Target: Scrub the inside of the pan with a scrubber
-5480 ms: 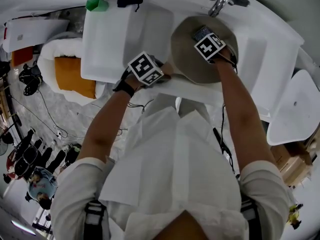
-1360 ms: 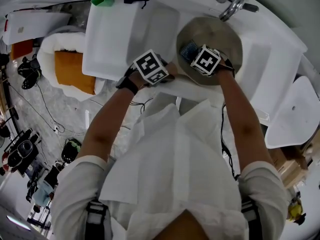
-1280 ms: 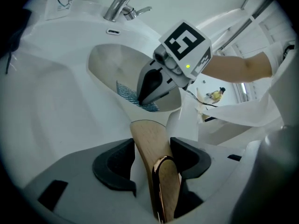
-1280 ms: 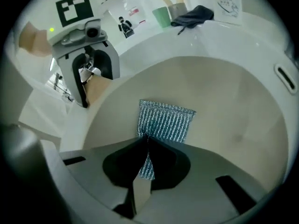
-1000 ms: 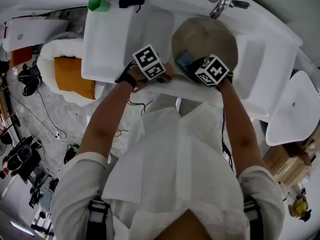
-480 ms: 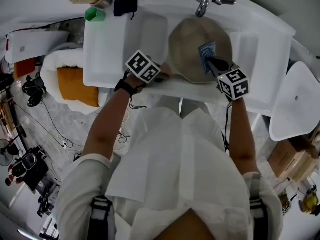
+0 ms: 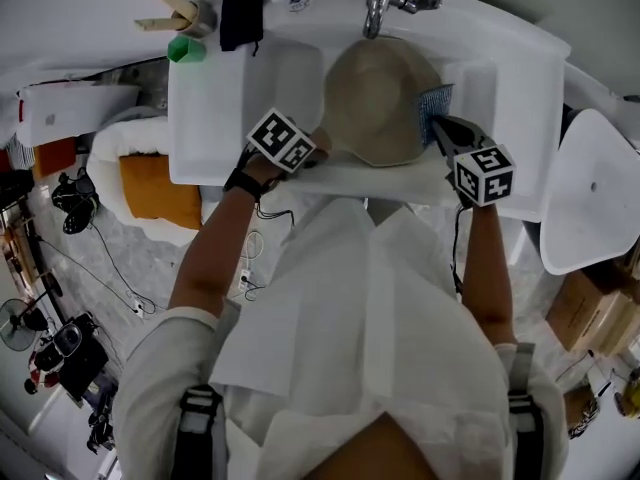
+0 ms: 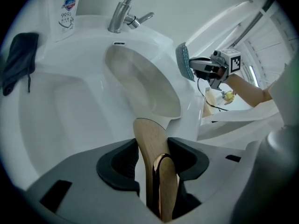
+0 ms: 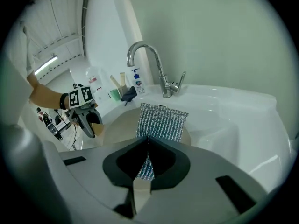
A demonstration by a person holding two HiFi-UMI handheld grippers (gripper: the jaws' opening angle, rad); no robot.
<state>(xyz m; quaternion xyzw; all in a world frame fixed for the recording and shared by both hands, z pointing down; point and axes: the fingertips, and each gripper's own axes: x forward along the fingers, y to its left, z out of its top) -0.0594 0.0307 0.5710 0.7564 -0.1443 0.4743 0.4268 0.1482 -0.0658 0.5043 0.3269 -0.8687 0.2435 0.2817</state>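
Note:
A beige pan (image 7: 378, 103) lies in the white sink (image 7: 500, 78) below the tap. My left gripper (image 7: 316, 154) is shut on the pan's wooden handle (image 8: 150, 141), which stands upright between the pads at the pan's near left edge. My right gripper (image 7: 441, 128) is shut on a blue-grey mesh scrubber (image 7: 435, 101). The scrubber hangs at the pan's right rim, lifted off the pan's inside. In the right gripper view the scrubber (image 9: 161, 120) rises from the shut right gripper (image 9: 146, 157), with the pan (image 9: 119, 125) behind it.
A chrome tap (image 7: 378, 3) stands behind the pan. A drainboard (image 7: 215, 108) lies left of the sink, with a green cup (image 7: 183, 48), a dark cloth (image 7: 240, 18) and a soap bottle (image 8: 65, 13) along the back. A white seat (image 7: 595, 203) stands at the right.
My right gripper has carried the scrubber from the pan's middle out to its right rim. The left gripper has kept its hold on the handle.

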